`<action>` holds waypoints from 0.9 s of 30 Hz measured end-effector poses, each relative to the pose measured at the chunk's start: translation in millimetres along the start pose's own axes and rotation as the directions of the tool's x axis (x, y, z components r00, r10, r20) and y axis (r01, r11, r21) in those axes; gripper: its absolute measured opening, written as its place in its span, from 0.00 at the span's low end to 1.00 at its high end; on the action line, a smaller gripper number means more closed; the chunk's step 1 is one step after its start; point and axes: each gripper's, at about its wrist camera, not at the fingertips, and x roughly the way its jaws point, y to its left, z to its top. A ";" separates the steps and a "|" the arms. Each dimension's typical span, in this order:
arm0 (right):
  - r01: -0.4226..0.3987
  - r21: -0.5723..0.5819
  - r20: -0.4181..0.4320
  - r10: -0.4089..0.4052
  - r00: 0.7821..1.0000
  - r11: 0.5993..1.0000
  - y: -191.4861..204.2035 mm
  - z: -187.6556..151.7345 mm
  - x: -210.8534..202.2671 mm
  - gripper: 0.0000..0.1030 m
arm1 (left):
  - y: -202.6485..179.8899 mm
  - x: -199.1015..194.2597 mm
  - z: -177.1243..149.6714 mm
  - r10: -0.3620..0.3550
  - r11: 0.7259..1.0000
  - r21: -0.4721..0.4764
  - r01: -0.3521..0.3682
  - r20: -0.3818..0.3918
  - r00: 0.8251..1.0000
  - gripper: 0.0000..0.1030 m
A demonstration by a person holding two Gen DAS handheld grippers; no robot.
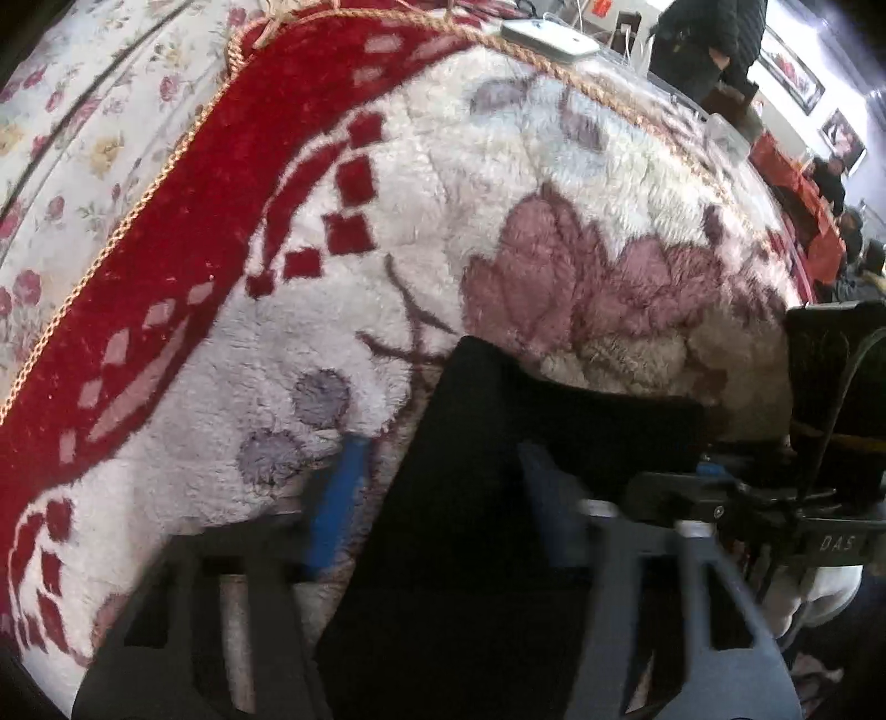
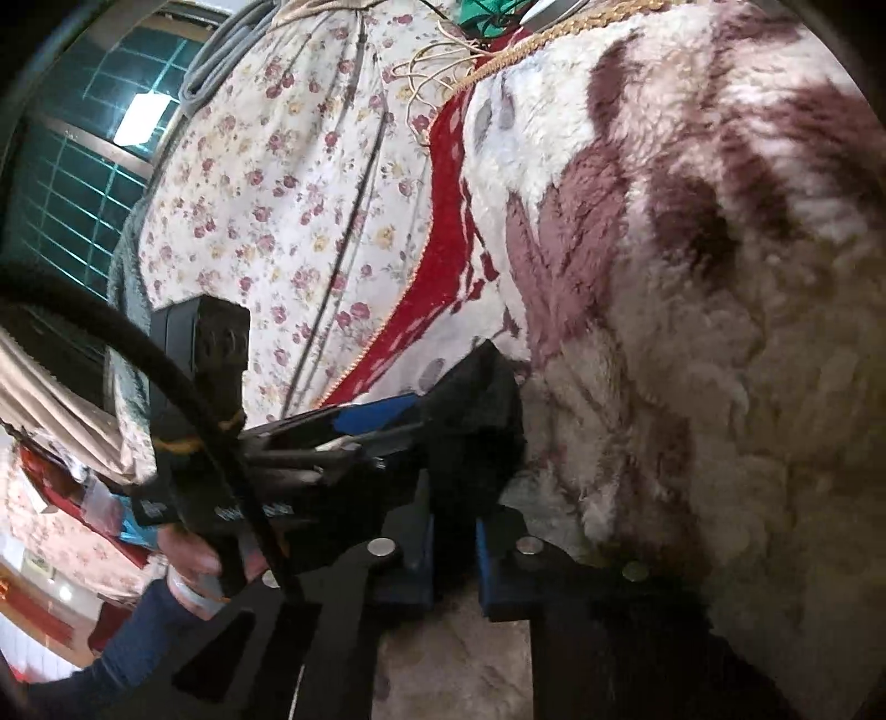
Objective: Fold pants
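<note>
The black pants [image 1: 476, 498] hang as a dark fold over the fluffy white, pink and red blanket [image 1: 443, 194]. My left gripper [image 1: 437, 498] holds them between its blue pads [image 1: 338, 498], the cloth filling the gap. The right gripper's black body [image 1: 764, 498] sits close at the right. In the right wrist view the pants [image 2: 470, 421] bunch up just ahead of my right gripper [image 2: 454, 559], whose blue pads [image 2: 490, 565] stand close together with black cloth between them. The left gripper [image 2: 354, 432] reaches in from the left, shut on the same cloth.
A floral sheet [image 2: 288, 210] lies beyond the blanket's braided edge [image 1: 138, 199]. A white flat device [image 1: 548, 36] lies at the blanket's far edge. People and red furniture [image 1: 797, 183] stand at the back right. A tiled window [image 2: 83, 194] is at the left.
</note>
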 end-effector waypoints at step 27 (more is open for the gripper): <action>-0.417 -0.487 -0.371 0.251 0.894 0.767 263.3 -128.1 67.7 0.09 | 80.6 -261.6 -265.6 0.297 0.863 -0.491 -0.120 0.301 0.906 0.05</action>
